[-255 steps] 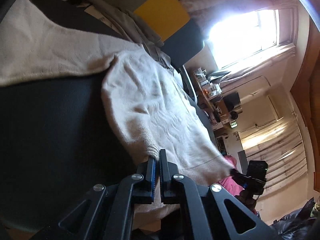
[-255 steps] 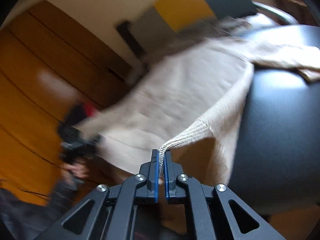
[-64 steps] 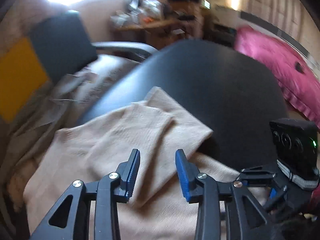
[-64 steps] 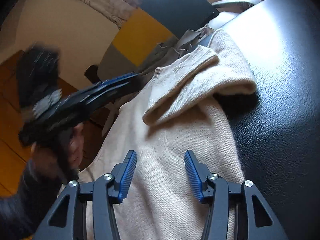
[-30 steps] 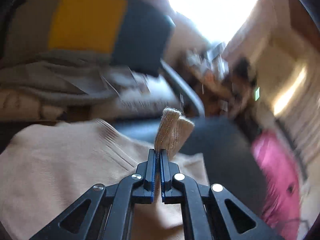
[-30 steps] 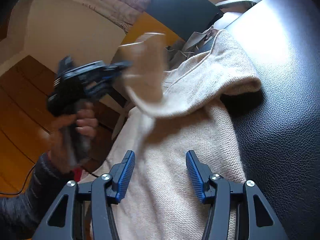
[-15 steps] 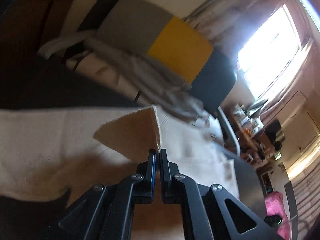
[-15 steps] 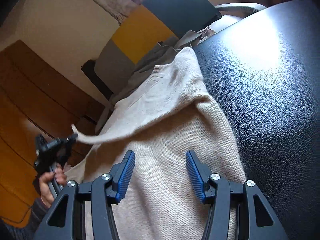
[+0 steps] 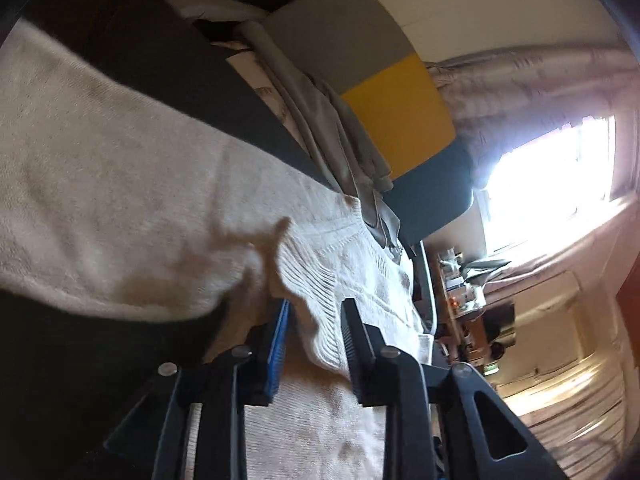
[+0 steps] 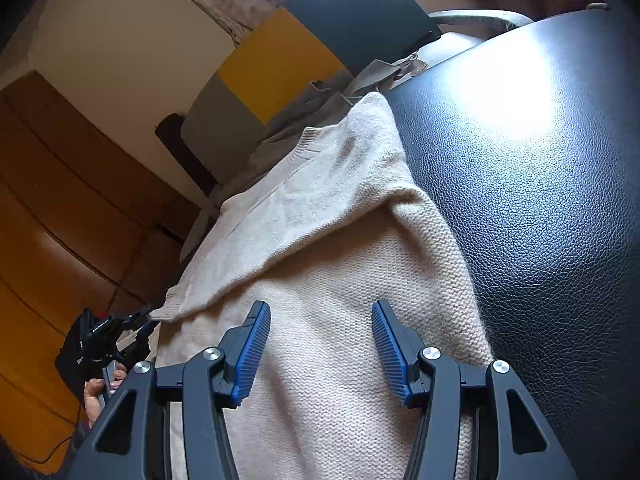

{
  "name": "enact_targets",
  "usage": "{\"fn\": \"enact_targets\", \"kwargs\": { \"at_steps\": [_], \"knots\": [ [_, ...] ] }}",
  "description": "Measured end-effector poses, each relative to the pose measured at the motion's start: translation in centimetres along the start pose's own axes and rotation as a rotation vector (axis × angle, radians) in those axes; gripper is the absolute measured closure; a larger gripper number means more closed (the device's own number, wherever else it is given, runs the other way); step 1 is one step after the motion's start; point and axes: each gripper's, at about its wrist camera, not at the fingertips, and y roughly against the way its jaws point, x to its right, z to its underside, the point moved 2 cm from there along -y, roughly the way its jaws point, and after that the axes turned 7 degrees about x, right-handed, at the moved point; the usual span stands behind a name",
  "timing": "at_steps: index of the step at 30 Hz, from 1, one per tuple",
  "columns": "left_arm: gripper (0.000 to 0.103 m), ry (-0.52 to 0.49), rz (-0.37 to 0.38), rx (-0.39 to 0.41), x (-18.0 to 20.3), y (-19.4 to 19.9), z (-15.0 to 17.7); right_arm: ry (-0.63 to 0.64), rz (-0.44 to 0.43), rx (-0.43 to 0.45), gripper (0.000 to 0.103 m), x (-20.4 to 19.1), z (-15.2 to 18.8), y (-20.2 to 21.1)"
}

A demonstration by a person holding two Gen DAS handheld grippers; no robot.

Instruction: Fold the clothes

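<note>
Sweater (image 10: 328, 280) on table (image 10: 540, 160), sleeve (image 10: 304, 216) folded across it, chair (image 10: 280, 60) behind

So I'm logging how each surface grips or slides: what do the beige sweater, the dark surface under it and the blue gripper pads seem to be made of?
Sweater: soft knit, probably wool or a blend; visible stitch rows, ribbed cuff, fuzzy edge.
Dark surface: looks like black leather or faux leather; pebbled grain, glossy highlight.
Pads: likely ridged rubber or plastic, matte blue; which one I can't tell.

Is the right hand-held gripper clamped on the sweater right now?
No: the right hand-held gripper hovers with jaws apart above the beige sweater, gripping nothing.
</note>
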Motion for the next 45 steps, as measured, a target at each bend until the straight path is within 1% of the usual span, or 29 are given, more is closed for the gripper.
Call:
{"fn": "enact_targets", "kwargs": {
  "at_steps": [3,5,8,9,10,12,14,15,17,20,22,23,25,26,27,28,29,30,31,32,34,35,36,37,39,40,42,44,45],
  "knots": [
    [0.073,0.030,0.017,-0.053,-0.4,-1.1,-0.7,-0.001,0.006,-0.003,0.049,-0.1,0.1,0.3],
    [0.073,0.002,0.002,-0.087,0.3,-2.5,-0.8,-0.001,0.019,-0.011,0.049,-0.3,0.1,0.5],
    [0.075,-0.070,-0.053,-0.131,1.3,-4.4,-0.8,-0.007,0.055,-0.027,0.048,-0.9,-0.7,0.5],
    [0.082,-0.098,-0.072,-0.144,1.6,-4.9,-0.8,0.008,0.058,-0.015,0.047,-1.4,-1.3,0.7],
    [0.086,-0.129,-0.091,-0.154,1.9,-5.4,-0.8,0.027,0.050,-0.003,0.047,-2.0,-2.1,0.9],
    [0.100,-0.203,-0.132,-0.155,2.6,-6.2,-0.9,0.069,0.038,0.021,0.047,-3.1,-3.8,1.1],
    [0.100,-0.287,-0.185,-0.123,3.4,-6.5,-1.1,0.121,0.071,0.028,0.047,-3.8,-5.7,0.4],
    [0.100,-0.321,-0.200,-0.104,3.9,-6.6,-1.3,0.139,0.090,0.024,0.047,-3.8,-6.5,-0.2],
    [0.100,-0.367,-0.192,-0.055,5.0,-6.4,-1.8,0.186,0.126,0.009,0.047,-3.7,-8.2,-2.1],
    [0.101,-0.431,-0.181,0.011,6.6,-6.2,-2.6,0.228,0.152,-0.041,0.047,-3.3,-10.1,-5.4],
    [0.101,-0.442,-0.164,0.025,7.0,-5.8,-3.1,0.258,0.180,-0.064,0.047,-3.0,-11.0,-7.5],
    [0.101,-0.458,-0.155,0.042,7.3,-5.6,-3.3,0.256,0.180,-0.080,0.047,-2.7,-11.3,-8.6],
    [0.101,-0.522,-0.136,0.096,8.1,-4.7,-3.3,0.264,0.211,-0.113,0.047,-1.9,-11.7,-10.4],
    [0.101,-0.539,-0.117,0.116,8.5,-4.3,-3.3,0.287,0.250,-0.123,0.047,-1.7,-11.9,-11.1],
    [0.101,-0.553,-0.096,0.131,9.0,-3.9,-3.2,0.318,0.309,-0.129,0.051,-1.2,-11.9,-11.8],
    [0.101,-0.575,-0.078,0.147,9.4,-3.4,-2.9,0.354,0.399,-0.126,0.052,-0.6,-12.0,-12.3],
    [0.101,-0.610,-0.073,0.160,9.6,-2.9,-2.4,0.368,0.454,-0.118,0.052,0.0,-12.0,-12.4],
    [0.100,-0.653,-0.096,0.164,9.5,-2.8,-1.9,0.374,0.496,-0.107,0.047,0.6,-11.9,-12.5],
    [0.100,-0.674,-0.137,0.135,8.9,-3.5,-1.5,0.349,0.476,-0.088,0.047,1.2,-11.8,-12.2],
    [0.100,-0.658,-0.168,0.076,7.8,-4.4,-1.3,0.338,0.457,-0.076,0.047,1.4,-11.8,-11.9],
    [0.100,-0.617,-0.220,-0.028,5.7,-6.0,-1.1,0.350,0.457,-0.085,0.046,1.4,-11.9,-11.7],
    [0.100,-0.589,-0.233,-0.068,4.8,-6.5,-1.1,0.355,0.457,-0.090,0.045,1.4,-11.9,-11.6],
    [0.099,-0.548,-0.225,-0.083,4.2,-6.5,-1.6,0.355,0.459,-0.093,0.044,1.3,-12.0,-11.5],
    [0.098,-0.499,-0.206,-0.081,3.9,-6.4,-2.4,0.355,0.460,-0.097,0.044,1.2,-12.1,-11.4],
    [0.087,-0.399,-0.168,-0.078,3.1,-6.1,-3.9,0.356,0.461,-0.100,0.044,1.0,-12.2,-11.3],
    [0.087,-0.364,-0.157,-0.086,2.8,-6.2,-4.7,0.362,0.454,-0.085,0.044,0.5,-12.3,-11.1],
    [0.084,-0.335,-0.149,-0.138,2.4,-7.3,-5.8,0.382,0.429,-0.065,0.044,-0.8,-12.3,-10.8],
    [0.083,-0.312,-0.126,-0.215,1.9,-9.0,-6.4,0.408,0.398,-0.051,0.043,-2.2,-12.2,-10.5],
    [0.083,-0.310,-0.121,-0.241,1.8,-9.5,-6.5,0.422,0.379,-0.051,0.039,-3.0,-12.1,-10.4]
  ]
}}
